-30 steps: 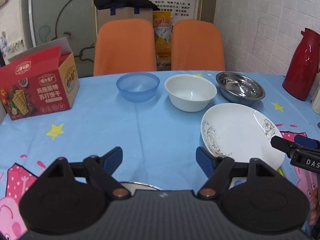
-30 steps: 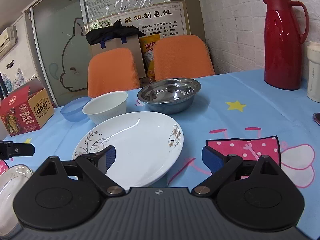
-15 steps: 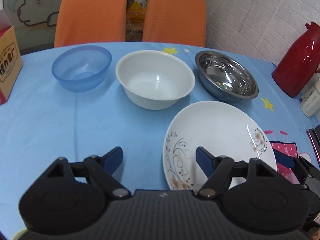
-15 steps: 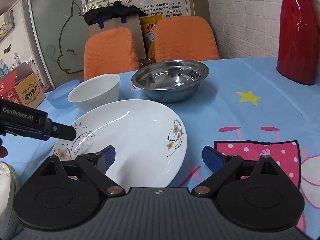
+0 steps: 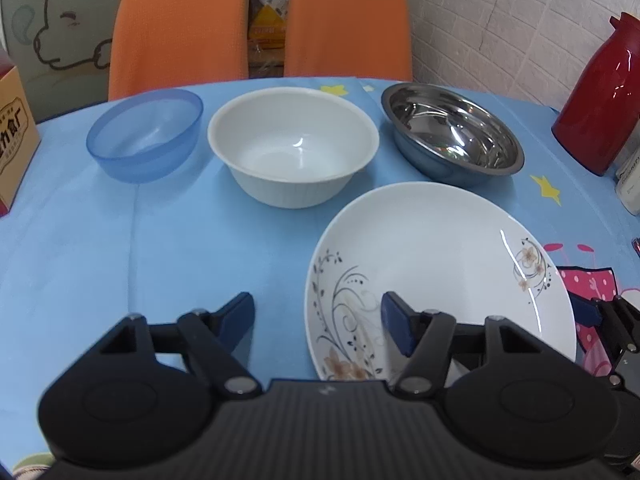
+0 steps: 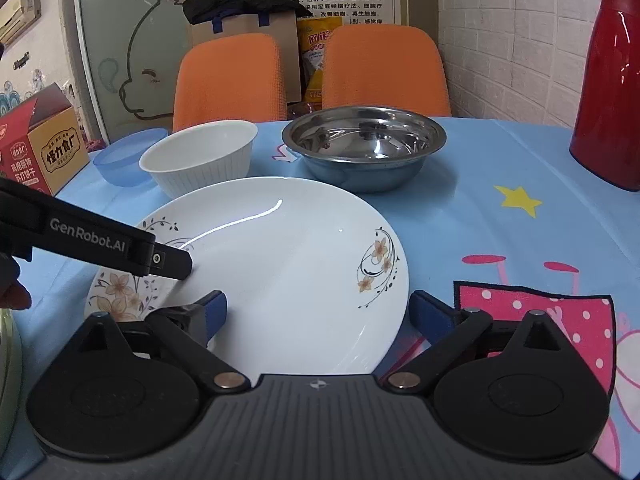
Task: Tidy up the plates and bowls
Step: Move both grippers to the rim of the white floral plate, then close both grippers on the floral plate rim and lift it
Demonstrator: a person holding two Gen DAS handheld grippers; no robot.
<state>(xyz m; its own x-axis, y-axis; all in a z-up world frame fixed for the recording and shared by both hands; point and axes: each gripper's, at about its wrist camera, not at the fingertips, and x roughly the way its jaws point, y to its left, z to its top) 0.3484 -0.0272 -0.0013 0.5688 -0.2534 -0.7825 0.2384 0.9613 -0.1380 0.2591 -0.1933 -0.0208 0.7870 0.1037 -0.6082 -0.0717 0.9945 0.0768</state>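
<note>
A white flowered plate (image 5: 432, 264) lies on the blue tablecloth; it also shows in the right wrist view (image 6: 280, 272). Behind it stand a blue plastic bowl (image 5: 146, 134), a white bowl (image 5: 294, 144) and a steel bowl (image 5: 452, 132). My left gripper (image 5: 318, 318) is open at the plate's near left edge, its right finger above the rim, its left finger outside. My right gripper (image 6: 318, 314) is open, its jaws astride the plate's near right rim. The rim of another plate (image 6: 8, 356) shows at far left.
A red thermos (image 5: 604, 100) and a white container (image 5: 630, 184) stand at the right. A red snack box (image 6: 40, 148) sits at the left. Two orange chairs (image 5: 180, 24) stand behind the table.
My left gripper has moved forward and right from the table's front to the flowered plate's left edge. My right gripper has closed in on the plate's near rim. Both stay open.
</note>
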